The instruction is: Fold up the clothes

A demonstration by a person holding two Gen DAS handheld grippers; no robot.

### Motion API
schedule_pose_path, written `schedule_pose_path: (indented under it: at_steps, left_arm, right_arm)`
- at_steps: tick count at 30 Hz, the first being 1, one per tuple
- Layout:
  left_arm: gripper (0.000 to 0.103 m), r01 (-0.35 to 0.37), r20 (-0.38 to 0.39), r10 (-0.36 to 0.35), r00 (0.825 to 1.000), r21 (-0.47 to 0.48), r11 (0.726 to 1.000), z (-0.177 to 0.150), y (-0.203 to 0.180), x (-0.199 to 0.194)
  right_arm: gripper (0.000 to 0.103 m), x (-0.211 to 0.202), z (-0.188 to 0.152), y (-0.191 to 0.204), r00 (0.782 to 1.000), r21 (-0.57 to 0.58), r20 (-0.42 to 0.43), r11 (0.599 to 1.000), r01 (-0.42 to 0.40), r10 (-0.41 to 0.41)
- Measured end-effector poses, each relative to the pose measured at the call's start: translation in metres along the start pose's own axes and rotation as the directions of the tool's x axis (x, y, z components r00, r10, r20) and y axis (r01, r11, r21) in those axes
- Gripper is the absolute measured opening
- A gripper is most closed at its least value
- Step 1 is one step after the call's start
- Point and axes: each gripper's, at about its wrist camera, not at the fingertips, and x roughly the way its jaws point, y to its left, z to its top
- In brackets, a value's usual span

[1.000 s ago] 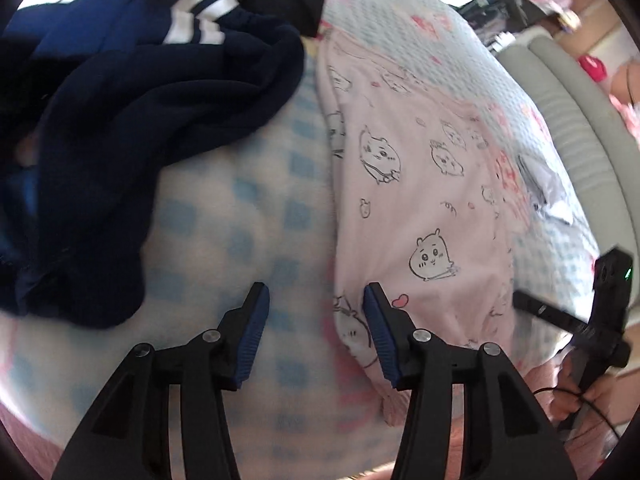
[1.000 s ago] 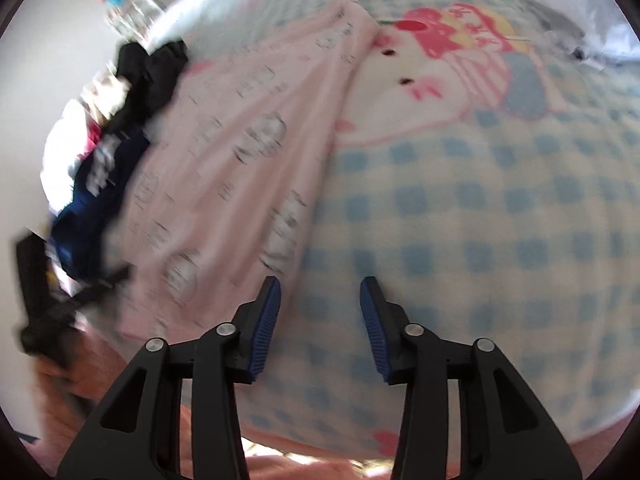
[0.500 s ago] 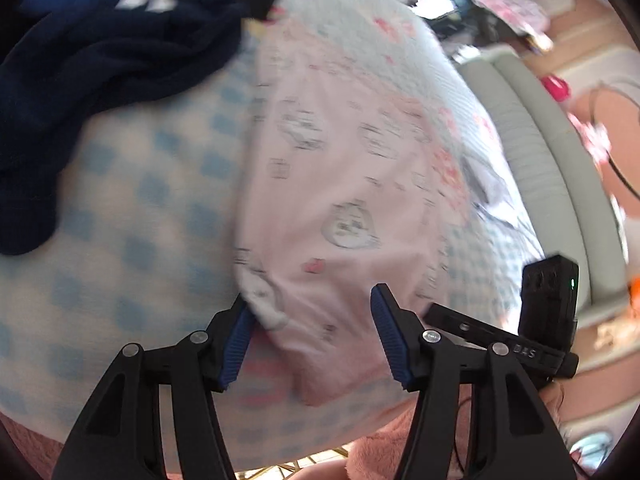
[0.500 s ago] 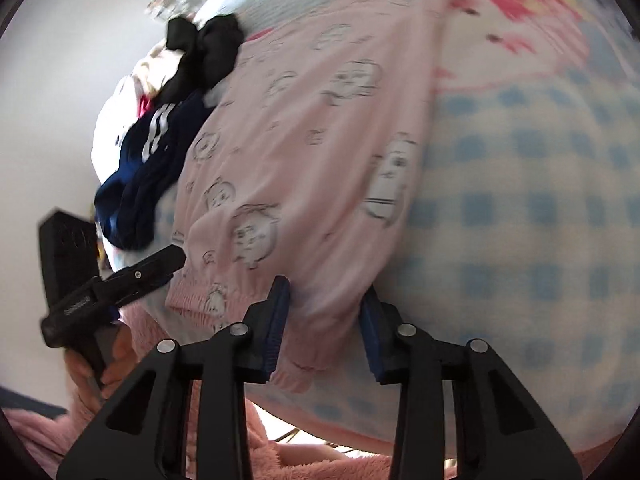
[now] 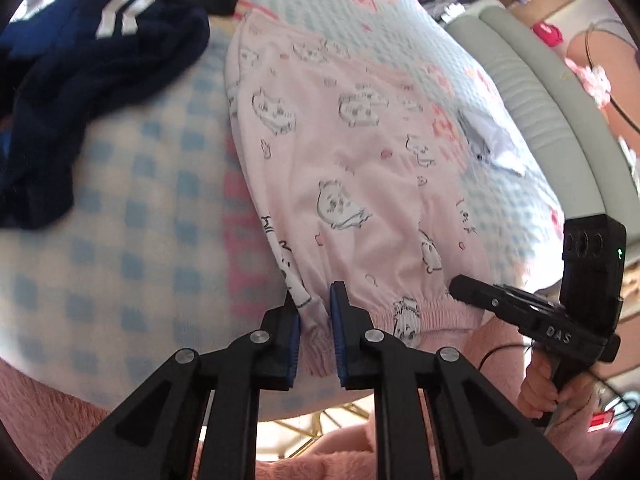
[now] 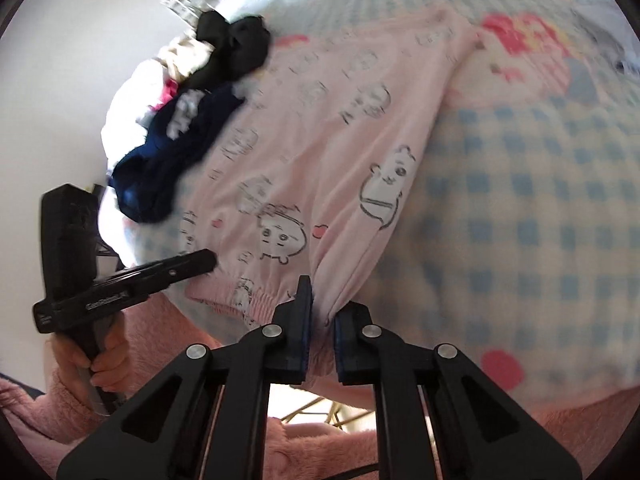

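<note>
Folding is only beginning — the pink cartoon-print pajama pants are lying flat on the bed ahead of the fingers, with the left gripper and right gripper having just closed, pinching the waistband's two ends. The navy garment beyond is waiting unfolded.

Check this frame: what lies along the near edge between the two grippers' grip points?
The pink garment's gathered elastic waistband spans from left gripper to right gripper, nothing else on it, seen in both wrist views.
</note>
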Motion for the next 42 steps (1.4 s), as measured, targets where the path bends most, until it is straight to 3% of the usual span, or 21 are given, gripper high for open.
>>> schedule_pose_path:
  at_steps: [3, 5, 7, 9, 11, 13, 15, 20, 23, 24, 26, 30, 32, 35, 38, 42]
  left_arm:
    - [0.023, 0.037, -0.031, -0.039, 0.999, -0.070, 0.997, -0.001, 0.019, 0.007]
    - [0.029, 0.091, -0.001, -0.091, 0.996, -0.107, 0.990, 0.003, 0.030, 0.002]
    - [0.044, 0.140, 0.028, -0.138, 0.990, -0.111, 0.984, 0.004, 0.037, 0.000]
    - [0.041, 0.200, 0.021, -0.199, 0.980, -0.117, 0.973, 0.005, 0.042, 0.005]
    - [0.022, 0.213, 0.002, -0.214, 0.977, -0.089, 0.973, 0.004, 0.036, 0.015]
    - [0.013, 0.199, -0.013, -0.200, 0.980, -0.072, 0.977, 0.000, 0.029, 0.022]
    - [0.012, 0.181, 0.007, -0.181, 0.983, -0.051, 0.982, -0.002, 0.021, 0.020]
    - [0.010, 0.173, 0.053, -0.172, 0.984, -0.016, 0.985, -0.006, 0.024, -0.014]
    - [0.010, 0.219, 0.004, -0.220, 0.976, -0.043, 0.975, -0.007, 0.038, -0.014]
    - [0.016, 0.230, -0.026, -0.232, 0.972, -0.066, 0.971, -0.008, 0.044, -0.009]
    - [0.027, 0.201, -0.039, -0.205, 0.978, -0.088, 0.976, -0.005, 0.050, 0.000]
    - [0.030, 0.174, 0.051, -0.173, 0.984, -0.033, 0.984, 0.008, 0.048, -0.020]
    - [0.035, 0.108, 0.100, -0.109, 0.989, 0.013, 0.994, 0.022, 0.046, -0.030]
    - [0.034, 0.027, 0.170, -0.036, 0.985, 0.055, 0.998, 0.048, 0.047, -0.034]
    - [0.025, 0.014, 0.193, -0.020, 0.981, 0.036, 0.999, 0.075, 0.053, -0.023]
    - [0.024, 0.026, 0.203, -0.025, 0.979, -0.001, 1.000, 0.097, 0.054, -0.005]
  right_arm:
    - [0.021, 0.025, -0.003, -0.028, 0.997, 0.143, -0.075, 0.990, -0.012, 0.023]
    - [0.022, 0.016, -0.004, -0.031, 0.997, 0.150, -0.049, 0.988, -0.045, 0.053]
    - [0.038, 0.005, -0.001, -0.030, 1.000, 0.121, -0.007, 0.992, -0.019, 0.020]
    - [0.043, 0.003, 0.002, -0.032, 0.999, 0.119, 0.010, 0.992, -0.039, 0.038]
    - [0.043, 0.008, 0.006, -0.035, 0.997, 0.126, 0.011, 0.989, -0.078, 0.078]
    - [0.021, 0.026, 0.008, -0.036, 0.990, 0.158, -0.022, 0.979, -0.132, 0.137]
    - [0.018, 0.037, 0.009, -0.025, 0.993, 0.139, -0.036, 0.984, -0.109, 0.115]
    - [0.013, 0.018, 0.001, -0.008, 0.994, 0.048, -0.018, 0.993, -0.105, 0.106]
    - [0.016, 0.018, -0.004, -0.012, 0.996, 0.050, -0.047, 0.996, -0.077, 0.079]
    - [0.017, 0.022, -0.005, -0.014, 0.997, 0.058, -0.061, 0.997, -0.049, 0.053]
    - [0.022, 0.022, -0.004, -0.018, 0.997, 0.078, -0.063, 0.996, -0.041, 0.046]
    - [0.026, 0.001, 0.007, -0.025, 0.999, 0.089, -0.002, 0.995, -0.039, 0.039]
    - [0.028, -0.007, 0.020, -0.031, 0.999, 0.099, 0.030, 0.995, -0.013, 0.010]
    - [0.031, -0.019, 0.040, -0.038, 0.996, 0.116, 0.077, 0.993, 0.024, -0.033]
    - [0.031, -0.014, 0.062, -0.033, 0.993, 0.120, 0.106, 0.992, 0.046, -0.059]
    - [0.033, -0.010, 0.080, -0.019, 0.990, 0.067, 0.134, 0.997, 0.039, -0.048]
